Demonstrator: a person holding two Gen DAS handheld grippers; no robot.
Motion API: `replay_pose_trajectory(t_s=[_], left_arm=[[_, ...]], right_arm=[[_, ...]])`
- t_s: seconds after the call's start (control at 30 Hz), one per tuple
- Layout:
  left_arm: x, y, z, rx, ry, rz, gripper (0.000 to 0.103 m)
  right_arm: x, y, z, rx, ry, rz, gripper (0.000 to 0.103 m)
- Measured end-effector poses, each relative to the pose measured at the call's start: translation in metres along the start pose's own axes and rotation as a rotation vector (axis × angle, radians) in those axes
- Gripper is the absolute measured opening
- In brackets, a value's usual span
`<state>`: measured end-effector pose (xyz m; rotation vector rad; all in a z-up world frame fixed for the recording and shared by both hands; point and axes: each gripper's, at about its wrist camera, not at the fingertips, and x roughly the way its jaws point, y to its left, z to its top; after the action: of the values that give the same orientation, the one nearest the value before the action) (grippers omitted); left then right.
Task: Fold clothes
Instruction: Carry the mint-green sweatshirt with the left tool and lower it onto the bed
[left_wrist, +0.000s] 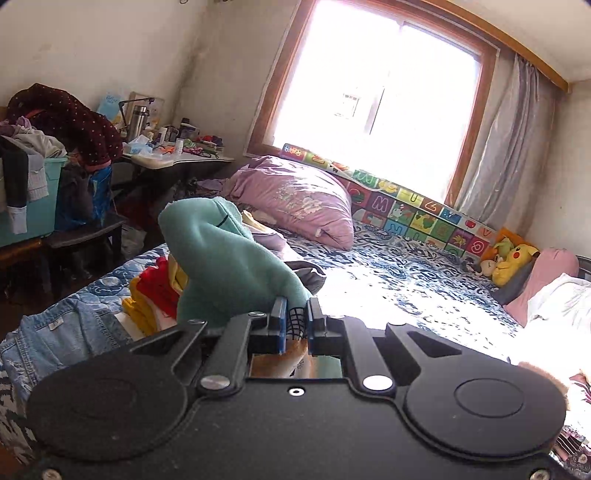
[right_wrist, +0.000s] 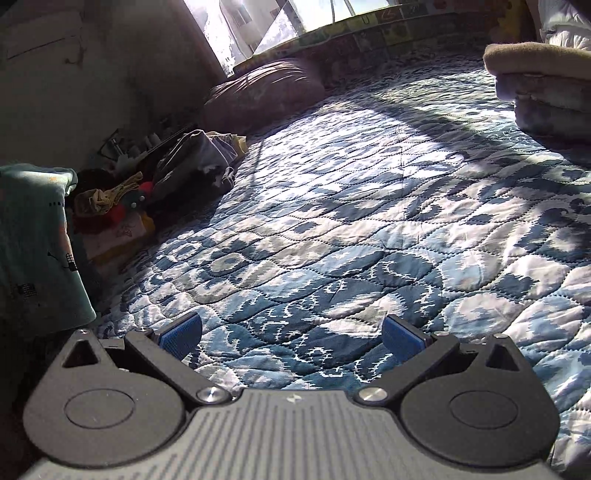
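My left gripper (left_wrist: 296, 322) is shut on a teal green garment (left_wrist: 225, 258) with a black grid print, and the cloth rises up and to the left from the blue pads. The same teal garment (right_wrist: 35, 251) hangs at the left edge of the right wrist view. My right gripper (right_wrist: 291, 338) is open just above the blue patterned quilt (right_wrist: 351, 221), with nothing between its fingers. A heap of red, yellow and white clothes (left_wrist: 155, 299) lies behind the held garment, and a pair of denim jeans (left_wrist: 62, 332) lies at the lower left.
A purple pillow (left_wrist: 295, 199) lies near the head of the bed by the window. Folded clothes (right_wrist: 546, 81) are stacked at the far right. Soft toys (left_wrist: 509, 258) rest against an alphabet mat (left_wrist: 417, 210). A cluttered desk (left_wrist: 177, 155) and a teal bin (left_wrist: 33, 214) stand left.
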<state>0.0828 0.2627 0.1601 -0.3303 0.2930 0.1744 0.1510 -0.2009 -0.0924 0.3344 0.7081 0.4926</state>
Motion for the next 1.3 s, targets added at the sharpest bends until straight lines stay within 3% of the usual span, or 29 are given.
replay_pose_trajectory(t_s=[0.2,0.37,0.43,0.53,0.67,0.8,0.97,1.07,1.13,1.2,1.27,1.3], left_arm=[[0.057,-0.101,-0.026,0.064,0.098,-0.158,0.008],[0.134,-0.192,-0.041,0.123,0.142,-0.219,0.007],[0.161,-0.217,-0.039,0.147,0.115,-0.234,0.007],[0.192,-0.235,-0.030,0.091,0.068,-0.296,0.007],[0.209,-0.245,-0.046,0.054,0.075,-0.372,0.007],[0.209,-0.238,-0.116,0.113,0.215,-0.417,0.004],[0.203,-0.198,-0.237,0.145,0.503,-0.363,0.004],[0.197,-0.195,-0.268,0.111,0.544,-0.317,0.006],[0.185,-0.187,-0.268,0.065,0.525,-0.319,0.017],[0.174,-0.180,-0.262,0.012,0.497,-0.321,0.043],[0.168,-0.173,-0.251,-0.018,0.468,-0.304,0.053],[0.167,-0.171,-0.245,-0.029,0.462,-0.294,0.054]], right_arm=[[-0.018,-0.030,0.006,0.092,-0.036,0.044,0.103],[-0.026,-0.058,0.012,0.116,-0.081,0.059,0.103],[-0.026,-0.074,0.016,0.121,-0.101,0.041,0.103],[-0.024,-0.097,0.022,0.174,-0.118,0.025,0.103],[-0.020,-0.119,0.025,0.240,-0.127,0.014,0.103],[-0.017,-0.130,0.033,0.267,-0.129,0.015,0.103],[-0.016,-0.137,0.040,0.294,-0.148,0.040,0.102],[-0.008,-0.134,0.042,0.285,-0.141,0.038,0.102],[-0.004,-0.129,0.044,0.266,-0.139,0.035,0.102],[0.000,-0.123,0.046,0.239,-0.139,0.027,0.102],[0.004,-0.117,0.047,0.212,-0.146,0.009,0.102],[0.006,-0.115,0.048,0.207,-0.154,-0.002,0.102]])
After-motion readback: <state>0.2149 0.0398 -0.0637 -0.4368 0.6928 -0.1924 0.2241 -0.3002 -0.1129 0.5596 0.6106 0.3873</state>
